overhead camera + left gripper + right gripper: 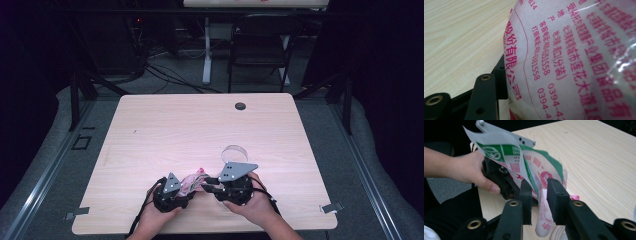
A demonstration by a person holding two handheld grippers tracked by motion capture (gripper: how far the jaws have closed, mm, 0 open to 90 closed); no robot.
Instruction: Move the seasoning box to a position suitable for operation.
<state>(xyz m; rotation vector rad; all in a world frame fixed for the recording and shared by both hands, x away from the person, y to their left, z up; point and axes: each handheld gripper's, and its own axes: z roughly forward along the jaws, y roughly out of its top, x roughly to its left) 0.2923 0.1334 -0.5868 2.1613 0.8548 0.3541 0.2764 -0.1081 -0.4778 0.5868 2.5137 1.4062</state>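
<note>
Right gripper view is showing the right gripper (539,195) with its jaws standing a little apart and a flap of the plastic packet (537,170) hanging between them; whether the pads are pinching it cannot be told. Beyond it, the left hand (467,168) is gripping the left gripper (501,178), which is clamping the packet's other end. Left gripper view is bringing out pink printing pressed against one black jaw. High view is placing the packet between both grippers above the table (200,125) at its near edge, with a clear round lid (235,152) just beyond.
</note>
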